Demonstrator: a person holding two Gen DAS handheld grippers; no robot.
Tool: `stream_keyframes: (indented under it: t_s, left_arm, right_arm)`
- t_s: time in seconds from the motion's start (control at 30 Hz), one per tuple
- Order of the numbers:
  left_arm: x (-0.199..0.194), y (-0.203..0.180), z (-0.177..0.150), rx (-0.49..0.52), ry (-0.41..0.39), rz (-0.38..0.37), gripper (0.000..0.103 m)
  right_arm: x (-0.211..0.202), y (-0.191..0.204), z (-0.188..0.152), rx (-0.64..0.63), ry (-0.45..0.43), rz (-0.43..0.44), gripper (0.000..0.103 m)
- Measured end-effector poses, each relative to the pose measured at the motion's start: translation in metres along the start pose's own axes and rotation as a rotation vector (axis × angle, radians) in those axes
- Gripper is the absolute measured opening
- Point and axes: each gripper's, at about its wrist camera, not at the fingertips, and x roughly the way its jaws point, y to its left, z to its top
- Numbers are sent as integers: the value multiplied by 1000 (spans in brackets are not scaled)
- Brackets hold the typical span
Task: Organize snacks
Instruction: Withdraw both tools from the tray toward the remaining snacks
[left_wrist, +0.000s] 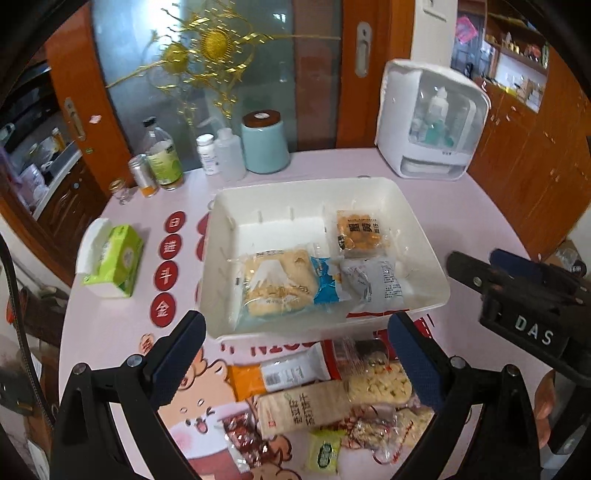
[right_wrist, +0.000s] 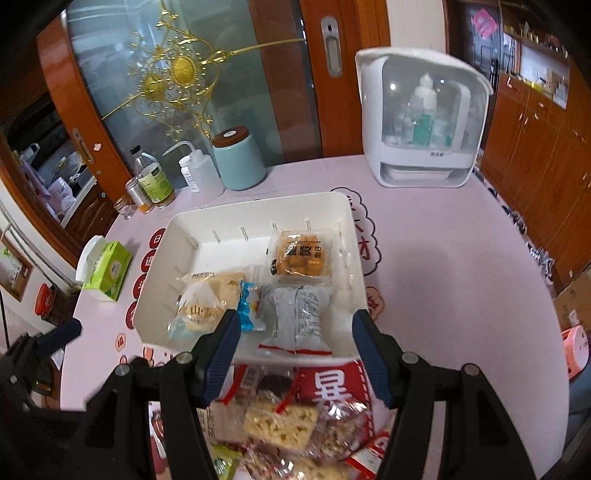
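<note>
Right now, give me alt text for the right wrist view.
Open right tool hovers over a white bin holding four snack packets; loose snacks lie piled on the pink table just below it.

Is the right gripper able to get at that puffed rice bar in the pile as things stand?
Probably yes. The right gripper is open, and the puffed rice bar lies on top of the pile just below its fingers, nothing covering it.

Far ahead of the claw, a teal canister stands on the desk beside bottles. Ahead left lies a green tissue pack; ahead right stands a white storage cabinet.
</note>
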Motion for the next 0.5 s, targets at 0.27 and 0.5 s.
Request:
stream_keyframes:
  t_s: [0.27,0.5]
  left_arm:
    - [-51,32,-23,-90,-65,44,99]
    - [-64,56,-50,-151,-56,43,99]
  right_arm:
    - [-35,-4,-25,-100,-24,0,63]
    - [-46,-4,-51,-169,-23,34,63]
